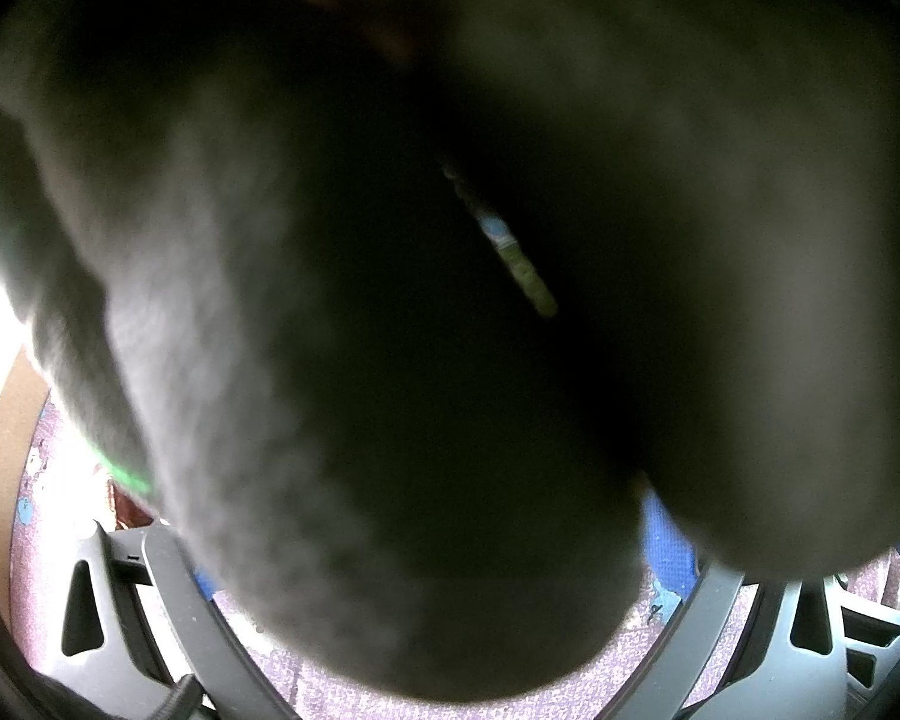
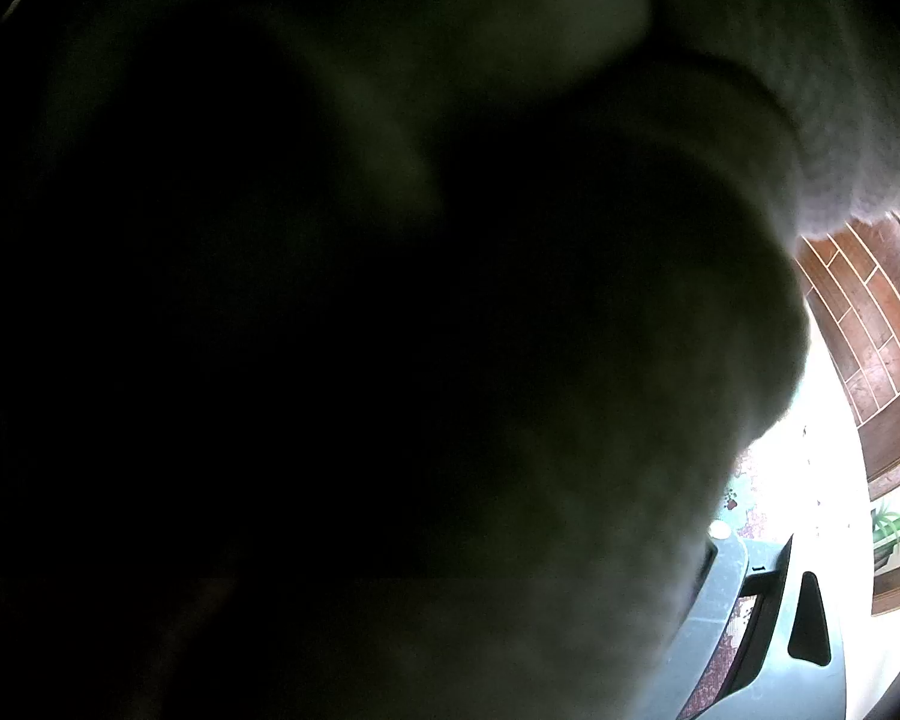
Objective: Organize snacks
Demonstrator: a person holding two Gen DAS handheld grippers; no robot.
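Observation:
No snack can be made out in either view. A dark, blurred, fuzzy mass (image 1: 420, 300) lies right against the left wrist lens and hides nearly everything. Only the lower parts of the left gripper's grey fingers (image 1: 168, 600) show beneath it, and their tips are hidden. A narrow slit in the mass shows a bit of blue and green (image 1: 510, 252). A similar dark mass (image 2: 390, 360) fills the right wrist view. One grey finger (image 2: 744, 630) of the right gripper shows at the lower right, and the other is hidden.
A purple patterned cloth (image 1: 330, 672) lies under the left gripper, with a blue patch (image 1: 666, 546) and a tan surface (image 1: 0, 450) at the left. The right wrist view shows brown wood planks (image 2: 870, 324), an overexposed white surface (image 2: 810, 480) and a green plant (image 2: 894, 522).

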